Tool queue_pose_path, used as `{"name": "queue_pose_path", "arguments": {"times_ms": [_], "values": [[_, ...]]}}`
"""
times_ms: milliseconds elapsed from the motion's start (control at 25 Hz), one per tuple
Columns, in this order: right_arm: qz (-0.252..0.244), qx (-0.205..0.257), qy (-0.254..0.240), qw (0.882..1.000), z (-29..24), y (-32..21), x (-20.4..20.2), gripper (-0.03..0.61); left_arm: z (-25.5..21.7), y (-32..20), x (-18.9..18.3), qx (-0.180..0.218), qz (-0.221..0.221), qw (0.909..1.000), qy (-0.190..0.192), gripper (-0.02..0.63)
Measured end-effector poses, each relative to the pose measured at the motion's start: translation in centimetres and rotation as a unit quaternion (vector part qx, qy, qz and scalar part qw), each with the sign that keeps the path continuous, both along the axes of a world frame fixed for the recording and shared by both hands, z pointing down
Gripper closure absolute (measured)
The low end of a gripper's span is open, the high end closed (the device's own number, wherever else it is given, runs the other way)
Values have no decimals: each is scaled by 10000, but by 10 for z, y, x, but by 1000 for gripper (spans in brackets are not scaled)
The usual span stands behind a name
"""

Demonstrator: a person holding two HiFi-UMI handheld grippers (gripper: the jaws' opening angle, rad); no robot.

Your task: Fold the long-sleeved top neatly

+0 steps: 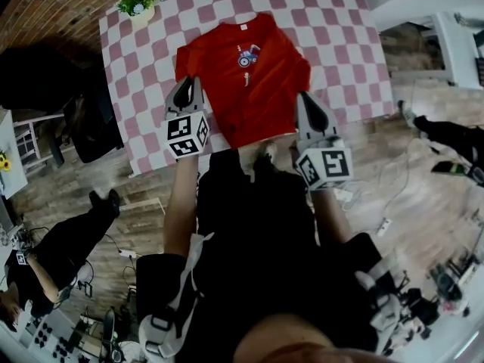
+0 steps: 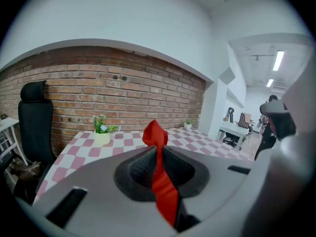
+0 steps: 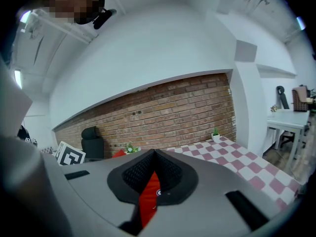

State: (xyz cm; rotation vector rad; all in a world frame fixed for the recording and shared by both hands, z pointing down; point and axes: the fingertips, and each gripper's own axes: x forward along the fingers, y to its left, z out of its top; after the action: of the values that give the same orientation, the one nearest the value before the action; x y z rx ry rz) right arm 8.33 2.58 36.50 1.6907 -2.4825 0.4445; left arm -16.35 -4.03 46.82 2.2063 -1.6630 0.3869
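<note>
A red long-sleeved top (image 1: pixel 249 78) with a small printed picture on the chest lies on the pink-and-white checked table (image 1: pixel 348 44), collar at the far side. My left gripper (image 1: pixel 187 86) is shut on the top's left edge, and a twist of red cloth (image 2: pixel 159 167) stands up between its jaws. At the top's lower right edge my right gripper (image 1: pixel 305 101) is shut on the fabric, with red cloth (image 3: pixel 148 196) pinched between its pads. Both grippers are raised over the table's near side.
A small potted plant (image 1: pixel 138 7) stands at the table's far left corner. A black chair (image 1: pixel 45 74) is left of the table by the brick wall. White desks (image 1: pixel 446 44) stand to the right. A person in black (image 1: pixel 45 255) crouches at lower left.
</note>
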Motion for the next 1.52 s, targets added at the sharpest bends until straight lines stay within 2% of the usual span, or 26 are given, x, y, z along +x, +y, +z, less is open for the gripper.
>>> {"name": "queue_pose_path", "arguments": {"times_ms": [360, 640, 1040, 1520], "values": [[196, 16, -1, 9998, 4, 38, 73, 570, 5, 31, 104, -23, 496, 9988, -7, 574], [263, -45, -34, 9996, 15, 65, 110, 571, 26, 59, 172, -151, 823, 9965, -9, 574], [401, -112, -63, 9991, 26, 88, 143, 571, 55, 91, 239, -323, 1308, 9909, -68, 574], [561, -261, -78, 9981, 43, 105, 163, 571, 132, 119, 287, -792, 1852, 9779, -562, 574]]}}
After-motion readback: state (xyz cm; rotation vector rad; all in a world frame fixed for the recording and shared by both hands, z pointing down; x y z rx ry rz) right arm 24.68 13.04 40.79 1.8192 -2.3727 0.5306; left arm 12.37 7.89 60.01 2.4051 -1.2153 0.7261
